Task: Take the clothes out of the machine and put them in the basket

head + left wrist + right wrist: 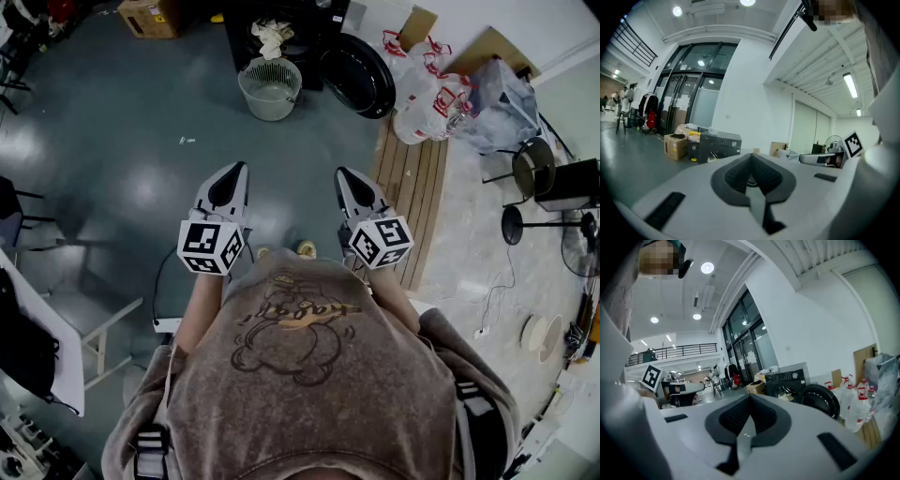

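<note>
Two closed, empty units: left tool [238, 169], right tool [341, 174]. Pale clothes [270, 39] lie in the black washing machine [314, 47]. White plastic basket [253, 101] seemingly empty; nothing transferred yet.

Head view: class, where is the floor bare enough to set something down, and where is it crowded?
Bare grey floor lies between the basket and the left tool and right tool. A wider bare stretch runs left of the basket, below the cardboard box. Crowded: right of the machine door, among plastic bags and stands.
</note>
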The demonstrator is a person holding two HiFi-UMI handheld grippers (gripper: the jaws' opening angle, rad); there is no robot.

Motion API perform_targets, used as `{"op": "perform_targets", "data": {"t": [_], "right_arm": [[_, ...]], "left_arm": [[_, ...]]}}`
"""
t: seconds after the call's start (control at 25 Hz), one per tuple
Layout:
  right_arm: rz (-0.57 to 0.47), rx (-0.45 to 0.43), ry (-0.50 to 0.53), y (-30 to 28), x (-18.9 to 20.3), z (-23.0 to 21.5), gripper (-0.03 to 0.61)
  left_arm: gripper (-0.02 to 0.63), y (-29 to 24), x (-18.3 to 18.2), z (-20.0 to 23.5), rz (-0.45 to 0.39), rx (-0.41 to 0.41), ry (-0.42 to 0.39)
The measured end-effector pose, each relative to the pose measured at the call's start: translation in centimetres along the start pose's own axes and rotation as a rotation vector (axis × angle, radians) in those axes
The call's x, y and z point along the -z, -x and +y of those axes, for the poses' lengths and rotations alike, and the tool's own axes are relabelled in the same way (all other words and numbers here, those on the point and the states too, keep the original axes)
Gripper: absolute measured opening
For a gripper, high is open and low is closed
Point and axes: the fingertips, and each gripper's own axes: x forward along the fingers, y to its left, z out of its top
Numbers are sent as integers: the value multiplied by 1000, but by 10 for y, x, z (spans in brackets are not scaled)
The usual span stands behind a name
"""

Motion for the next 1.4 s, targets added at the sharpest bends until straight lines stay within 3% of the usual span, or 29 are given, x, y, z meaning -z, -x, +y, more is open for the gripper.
{"op": "perform_targets", "data": {"t": [0.44,0.76,1.12,1.4], "right_arm": [[4,4,-19,-17,21,17,-6],[2,38,-26,-54,25,1,-6],[8,12,-21,-138,8,-49,-6],[6,-24,-49,-237,-24,-99,-6]], "left_arm": [[8,3,5,24,-1,38,-18],[8,-22,3,47,-2,65,-40],[8,-104,-3,92,2,45,-19],[8,-193,-34,152,8,8,-1]]}}
